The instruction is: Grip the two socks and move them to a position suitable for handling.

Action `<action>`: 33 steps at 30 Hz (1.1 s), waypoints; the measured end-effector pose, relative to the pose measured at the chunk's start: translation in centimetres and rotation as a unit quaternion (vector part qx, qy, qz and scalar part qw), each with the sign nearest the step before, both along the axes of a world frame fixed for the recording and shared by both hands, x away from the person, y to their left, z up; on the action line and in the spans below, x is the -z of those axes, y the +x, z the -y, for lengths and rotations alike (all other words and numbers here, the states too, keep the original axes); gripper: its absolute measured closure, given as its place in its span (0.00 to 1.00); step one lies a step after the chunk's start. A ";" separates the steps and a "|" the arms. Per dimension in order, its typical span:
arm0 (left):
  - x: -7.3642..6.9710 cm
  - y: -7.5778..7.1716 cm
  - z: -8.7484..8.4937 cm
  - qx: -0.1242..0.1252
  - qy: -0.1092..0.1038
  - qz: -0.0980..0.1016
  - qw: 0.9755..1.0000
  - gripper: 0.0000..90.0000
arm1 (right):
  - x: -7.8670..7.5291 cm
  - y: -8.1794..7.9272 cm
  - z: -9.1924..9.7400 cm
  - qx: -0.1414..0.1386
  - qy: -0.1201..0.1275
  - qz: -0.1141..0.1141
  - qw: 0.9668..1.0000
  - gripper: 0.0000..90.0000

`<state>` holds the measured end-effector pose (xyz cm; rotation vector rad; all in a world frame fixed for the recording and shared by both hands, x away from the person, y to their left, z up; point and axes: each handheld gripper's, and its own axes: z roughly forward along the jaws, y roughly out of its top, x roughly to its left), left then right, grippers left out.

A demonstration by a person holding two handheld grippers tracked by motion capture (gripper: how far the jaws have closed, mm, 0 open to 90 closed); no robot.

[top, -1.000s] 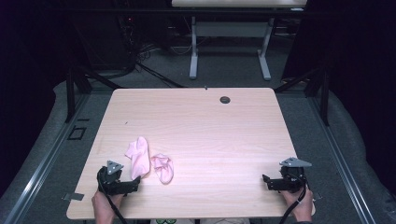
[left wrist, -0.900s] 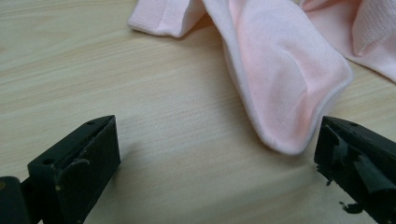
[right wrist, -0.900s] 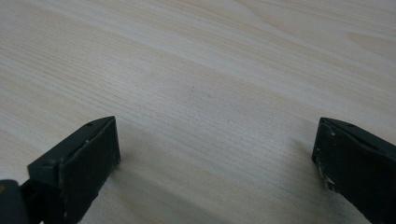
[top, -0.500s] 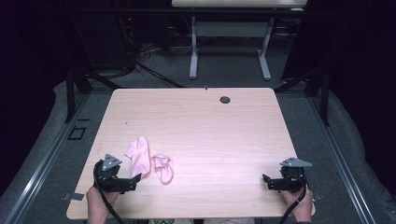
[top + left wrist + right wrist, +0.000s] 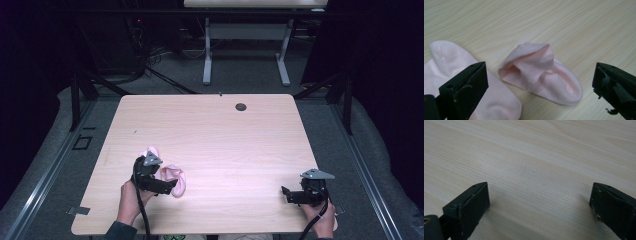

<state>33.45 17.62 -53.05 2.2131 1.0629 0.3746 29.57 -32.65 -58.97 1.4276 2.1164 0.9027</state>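
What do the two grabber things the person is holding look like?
Each hand-held gripper, left and right, is a chunky black tool with two blocky, flat-faced black jaws. A grey three-cornered plate sits on top of each, and a thin black cable trails back toward the person. A dark sleeve cuff covers the left wrist.

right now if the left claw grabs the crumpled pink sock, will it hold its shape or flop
Probably flop: the crumpled sock is thin knit, already folded and puckered on the table. It looks light, so it should lift easily, likely dangling from the left claw. Pushed, it would likely bunch rather than slide.
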 end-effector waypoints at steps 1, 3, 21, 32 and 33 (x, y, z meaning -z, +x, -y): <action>0.0 0.0 0.0 0.000 0.000 0.000 1.000 0.00 | 0.0 0.0 0.0 0.000 0.000 0.000 1.000 0.02; 0.5 0.9 0.6 0.009 0.015 -0.018 1.000 0.00 | 0.0 0.0 0.0 0.001 0.000 0.000 1.000 0.03; 3.0 1.7 2.8 0.023 0.097 -0.036 0.994 0.41 | 0.0 0.0 0.0 0.003 -0.001 0.000 1.000 0.03; 3.1 1.2 2.7 0.033 0.070 -0.036 0.996 0.80 | 0.0 0.0 0.0 0.006 0.000 0.000 1.000 0.03; 3.1 1.2 2.7 0.033 0.071 -0.033 0.996 0.83 | 0.0 0.0 0.0 0.006 0.000 0.000 1.000 0.03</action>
